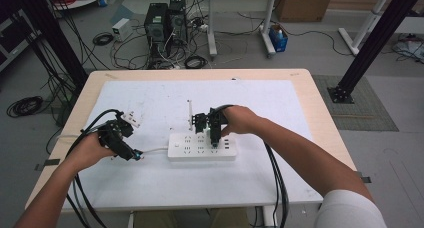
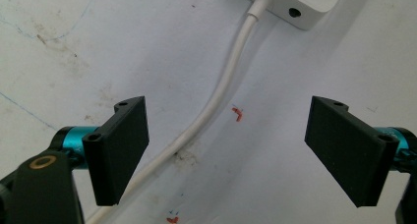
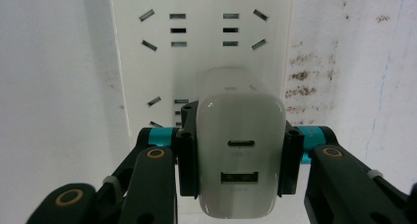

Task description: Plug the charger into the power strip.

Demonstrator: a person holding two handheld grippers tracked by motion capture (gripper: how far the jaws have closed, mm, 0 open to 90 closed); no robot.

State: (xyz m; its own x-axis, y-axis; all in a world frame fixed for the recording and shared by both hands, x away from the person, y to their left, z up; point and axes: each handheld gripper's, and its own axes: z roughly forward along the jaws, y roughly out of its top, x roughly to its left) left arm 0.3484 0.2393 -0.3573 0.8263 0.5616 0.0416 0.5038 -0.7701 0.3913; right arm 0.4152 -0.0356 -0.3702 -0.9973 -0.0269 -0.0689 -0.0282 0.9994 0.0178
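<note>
A white charger [image 3: 241, 160] with two ports on its face sits clamped between the black fingers [image 3: 188, 150] of the right gripper [image 3: 241, 157], pressed by one on each side, in the lower centre of the right gripper view. Behind it runs a white power strip [image 3: 201, 52], its rows of socket slots filling the upper centre of that frame. In the high view the right gripper [image 1: 215, 133] stands at the centre of the frame over the power strip [image 1: 201, 149], which lies across the middle of the white-covered counter [image 1: 165, 188]; the charger itself is too small to make out there. The left gripper [image 1: 131, 153] rests at the lower left of centre in the high view, just beside the strip's left end. In the left gripper view its fingers [image 2: 120, 148] stand wide apart and hold nothing, with the strip's white cord [image 2: 216, 96] curving between them from the upper centre down to the lower left. A corner of the strip [image 2: 300, 3] shows at the top edge. Small red marks [image 2: 238, 114] dot the stained white surface.
</note>
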